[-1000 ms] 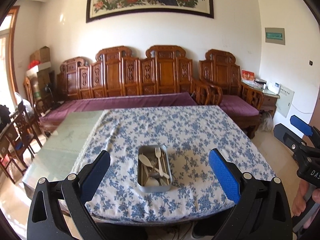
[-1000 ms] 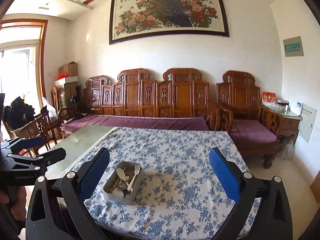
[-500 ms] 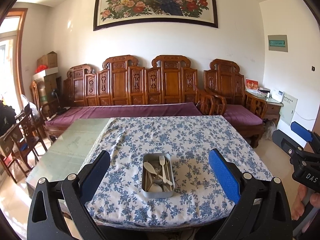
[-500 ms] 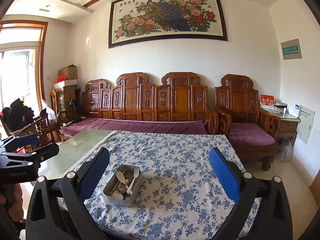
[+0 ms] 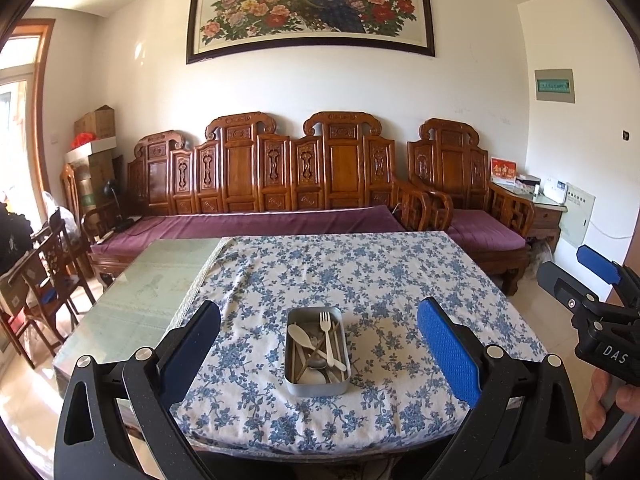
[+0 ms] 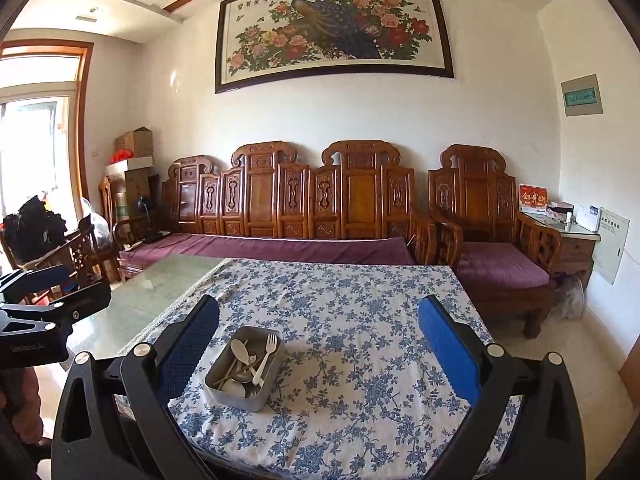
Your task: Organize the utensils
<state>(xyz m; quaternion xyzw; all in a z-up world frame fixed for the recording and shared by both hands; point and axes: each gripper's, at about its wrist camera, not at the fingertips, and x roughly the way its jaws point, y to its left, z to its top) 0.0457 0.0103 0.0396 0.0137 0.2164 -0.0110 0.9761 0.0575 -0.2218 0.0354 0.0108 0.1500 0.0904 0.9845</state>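
Both claws now sit higher and further back from the table (image 5: 400, 264) than a second ago. Our left claw (image 5: 320, 344) and right claw (image 6: 320, 344) are wide and hold nothing. We see the fork (image 5: 326, 336) and spoons (image 5: 302, 336) piled loose in the metal tin (image 5: 316, 388). This fits utensils gathered, or utensils waiting for sorting.

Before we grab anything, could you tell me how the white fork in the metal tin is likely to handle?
The white fork looks plastic, so probably light and slightly bendy. It lies across other utensils in the metal tin, so lifting it may drag them along. Its slim handle could slip.
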